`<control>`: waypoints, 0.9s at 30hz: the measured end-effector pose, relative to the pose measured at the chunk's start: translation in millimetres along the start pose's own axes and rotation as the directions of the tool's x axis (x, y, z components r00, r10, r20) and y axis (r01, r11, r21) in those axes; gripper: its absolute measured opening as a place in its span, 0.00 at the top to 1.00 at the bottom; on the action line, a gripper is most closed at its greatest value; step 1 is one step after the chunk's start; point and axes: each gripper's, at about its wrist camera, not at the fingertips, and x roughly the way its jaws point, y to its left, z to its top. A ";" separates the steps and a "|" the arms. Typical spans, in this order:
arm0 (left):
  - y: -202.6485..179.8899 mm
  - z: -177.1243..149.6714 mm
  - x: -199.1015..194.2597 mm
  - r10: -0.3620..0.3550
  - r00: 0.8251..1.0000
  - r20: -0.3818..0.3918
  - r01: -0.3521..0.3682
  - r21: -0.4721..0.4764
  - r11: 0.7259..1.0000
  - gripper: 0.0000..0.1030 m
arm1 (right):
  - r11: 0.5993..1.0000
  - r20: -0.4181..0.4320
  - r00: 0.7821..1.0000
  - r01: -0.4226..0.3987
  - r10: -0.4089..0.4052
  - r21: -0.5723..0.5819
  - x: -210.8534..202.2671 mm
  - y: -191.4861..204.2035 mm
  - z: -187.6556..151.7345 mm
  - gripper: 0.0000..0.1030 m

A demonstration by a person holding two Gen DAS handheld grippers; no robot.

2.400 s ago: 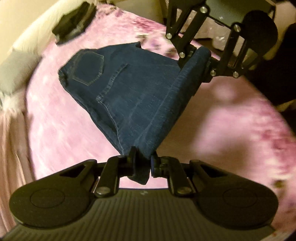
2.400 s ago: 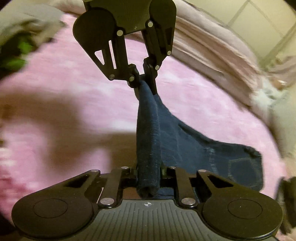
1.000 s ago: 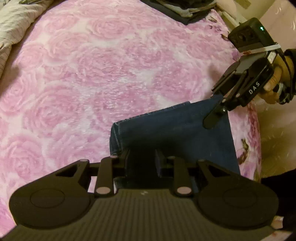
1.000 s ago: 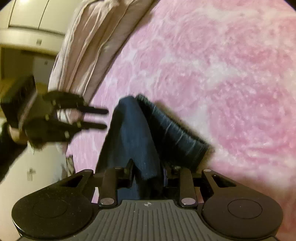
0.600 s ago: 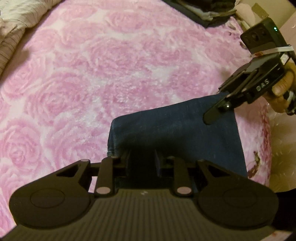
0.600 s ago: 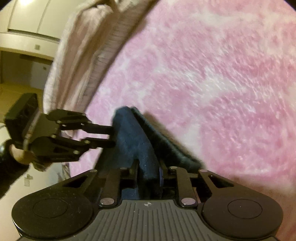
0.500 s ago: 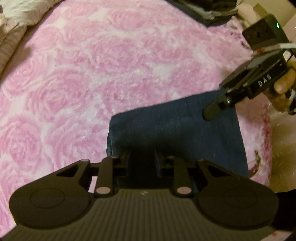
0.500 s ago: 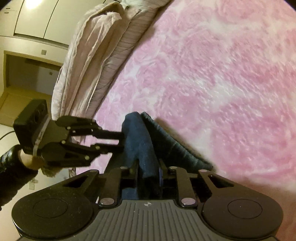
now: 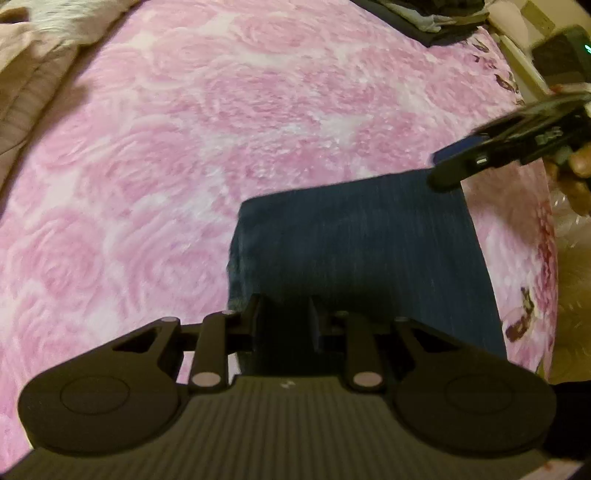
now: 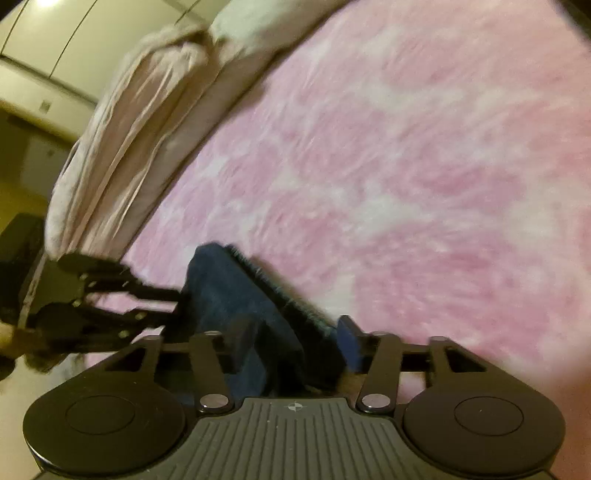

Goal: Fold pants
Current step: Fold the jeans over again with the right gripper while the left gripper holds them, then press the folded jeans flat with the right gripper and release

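The dark blue jeans (image 9: 362, 251) lie folded into a flat rectangle on the pink rose-patterned blanket (image 9: 221, 122). My left gripper (image 9: 284, 325) points steeply down and is shut on the near edge of the fold. In the right wrist view it (image 10: 175, 304) pinches the far end of the jeans (image 10: 229, 291). My right gripper (image 10: 295, 339) has its jaws opening, with the thick folded edge lying loose between them, neither pad pressing on it. Seen from the left wrist, the right gripper (image 9: 439, 170) hovers blurred over the far right corner of the jeans.
Crumpled beige bedding (image 9: 33, 66) lies along the blanket's left side and shows again as beige bedding (image 10: 122, 140). A dark pile of clothes (image 9: 436, 14) sits at the far end. The bed's edge (image 9: 554, 266) drops off just right of the jeans. A hand (image 9: 576, 170) holds the right gripper.
The right gripper's jaws have spread apart and let go of the jeans' edge they were pinching. The left gripper has kept its grip and lowered slightly; the jeans now lie flatter.
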 end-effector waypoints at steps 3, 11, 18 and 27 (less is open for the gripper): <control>4.2 -26.6 -18.6 0.016 1.000 0.023 -0.015 -0.036 0.999 0.74 | 0.997 0.056 0.998 0.007 -0.011 0.072 -20.1 8.7 -34.5 0.41; 0.3 -117.7 -52.7 0.063 0.997 0.039 -0.060 -0.064 0.996 0.71 | 0.953 0.134 0.991 -0.027 -0.015 0.303 -55.9 84.7 -185.7 0.39; -24.4 -175.3 -64.7 0.063 0.997 0.050 -0.064 0.016 0.998 0.60 | 0.857 0.146 0.989 -0.046 -0.035 0.514 -30.4 128.8 -307.8 0.38; -45.7 -202.1 -45.3 0.062 0.998 0.008 -0.063 0.111 0.992 0.58 | 0.771 0.412 0.905 -0.188 -0.104 0.609 26.5 110.8 -326.9 0.38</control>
